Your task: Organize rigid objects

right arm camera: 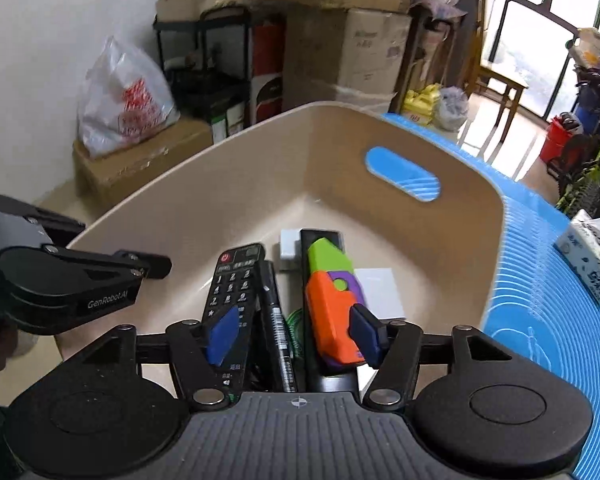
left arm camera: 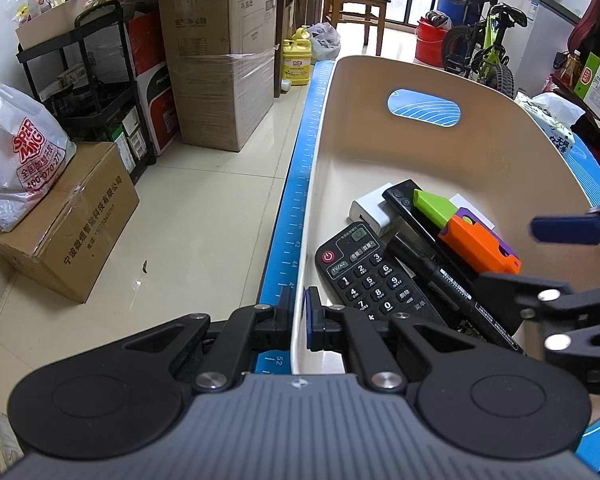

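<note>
Beige plastic bin (left arm camera: 380,92) fills the left wrist view, sitting on a blue ruled mat (left arm camera: 300,184) that runs along the left edge of the surface. Left gripper (left arm camera: 299,312) has its jaws together, clamped on the bin's near-left wall, one finger outside, one inside. In the bin's bottom, toward its near side: black remote (left arm camera: 364,276) with number keys; a black marker (left arm camera: 452,288) just right of it; a long slim black remote (left arm camera: 412,216) lying over a white adapter (left arm camera: 370,210); an orange, green and purple toy (left arm camera: 468,232) resting on top. Right gripper (left arm camera: 572,240) enters from the right edge, over the bin, one blue pad in sight. Beyond the surface edge: tiled floor, cardboard boxes (left arm camera: 220,72), a white plastic bag (left arm camera: 16,152).

Right wrist view looks down into the same bin (right arm camera: 228,184). Right gripper (right arm camera: 292,334) hangs above the contents with jaws apart, nothing pressed between the blue pads. Under it lie the black remote (right arm camera: 232,280), marker (right arm camera: 276,320) and the toy (right arm camera: 332,300); a white card (right arm camera: 380,292) sits flat just right of the toy. Left gripper (right arm camera: 156,266) shows at the bin's left wall. A tissue pack (right arm camera: 592,256) rests on the mat (right arm camera: 540,320) near the right edge.
</note>
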`<state>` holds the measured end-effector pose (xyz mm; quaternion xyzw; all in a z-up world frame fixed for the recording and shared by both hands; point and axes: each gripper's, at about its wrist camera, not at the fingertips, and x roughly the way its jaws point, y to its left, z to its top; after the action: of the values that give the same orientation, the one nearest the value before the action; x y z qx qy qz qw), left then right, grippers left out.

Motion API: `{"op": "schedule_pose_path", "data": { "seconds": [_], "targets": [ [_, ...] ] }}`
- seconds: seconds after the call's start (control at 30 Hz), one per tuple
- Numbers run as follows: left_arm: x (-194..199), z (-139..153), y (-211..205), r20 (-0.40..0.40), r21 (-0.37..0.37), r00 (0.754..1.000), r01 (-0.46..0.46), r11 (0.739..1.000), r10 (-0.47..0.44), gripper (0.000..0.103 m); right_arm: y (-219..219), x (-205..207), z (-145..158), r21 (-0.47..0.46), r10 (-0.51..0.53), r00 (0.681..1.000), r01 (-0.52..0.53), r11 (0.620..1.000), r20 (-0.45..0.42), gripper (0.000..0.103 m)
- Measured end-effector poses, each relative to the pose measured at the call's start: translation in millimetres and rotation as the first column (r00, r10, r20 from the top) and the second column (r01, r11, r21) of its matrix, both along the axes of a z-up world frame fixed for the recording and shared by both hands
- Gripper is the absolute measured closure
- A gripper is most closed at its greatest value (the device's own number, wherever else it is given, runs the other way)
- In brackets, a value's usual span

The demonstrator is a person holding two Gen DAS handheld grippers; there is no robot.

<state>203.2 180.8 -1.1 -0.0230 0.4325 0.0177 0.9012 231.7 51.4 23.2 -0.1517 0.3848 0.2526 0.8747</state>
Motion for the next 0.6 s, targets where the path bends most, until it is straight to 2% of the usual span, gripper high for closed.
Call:
{"op": "schedule_pose_path", "data": {
  "seconds": [0.1,0.13,0.2,0.27,0.3,0.4,0.5,0.6],
  "targets": [
    [-1.1,2.5,3.3,0.015,-0.001,1.000,-0.013,1.000,0.013,0.091,-9.2,-6.7,5.8,0.013,-0.022,0.998,0.021,1.000,0.051,0.028],
    [-3.0,4.8,3.3,0.025,0.003,0.999,-0.020,1.000,0.020,0.087,-14.1,-8.4,7.8,0.024,-0.030,0.998,0.029,0.999,0.057,0.027],
    [-7.5,10.8,3.4,0.060,0.022,0.997,-0.044,0.999,0.043,0.065,-21.7,-9.0,11.0,0.044,-0.046,0.997,0.043,0.998,0.058,0.026],
    [-12.3,17.3,4.9,0.092,0.017,0.994,-0.055,0.998,0.053,0.052,-30.2,-11.0,12.6,0.060,-0.063,0.996,0.059,0.996,0.058,0.025],
    [-14.6,20.3,5.2,0.104,0.012,0.993,-0.059,0.998,0.058,0.049,-35.0,-12.0,13.1,0.067,-0.071,0.996,0.067,0.995,0.060,0.025],
    [-19.8,28.7,2.6,0.129,0.021,0.990,-0.067,0.997,0.064,0.044,-46.3,-18.0,18.7,0.106,-0.072,0.995,0.065,0.992,0.068,0.025],
    [-24.3,36.6,-1.7,0.150,0.026,0.987,-0.063,0.998,0.058,0.040,-54.0,-27.0,26.6,0.125,-0.094,0.991,0.082,0.989,0.094,0.016],
    [-31.2,45.0,-7.9,0.169,0.039,0.984,-0.057,0.998,0.050,0.039,-63.3,-36.4,33.9,0.146,-0.106,0.988,0.089,0.985,0.112,0.015]
  ]
}}
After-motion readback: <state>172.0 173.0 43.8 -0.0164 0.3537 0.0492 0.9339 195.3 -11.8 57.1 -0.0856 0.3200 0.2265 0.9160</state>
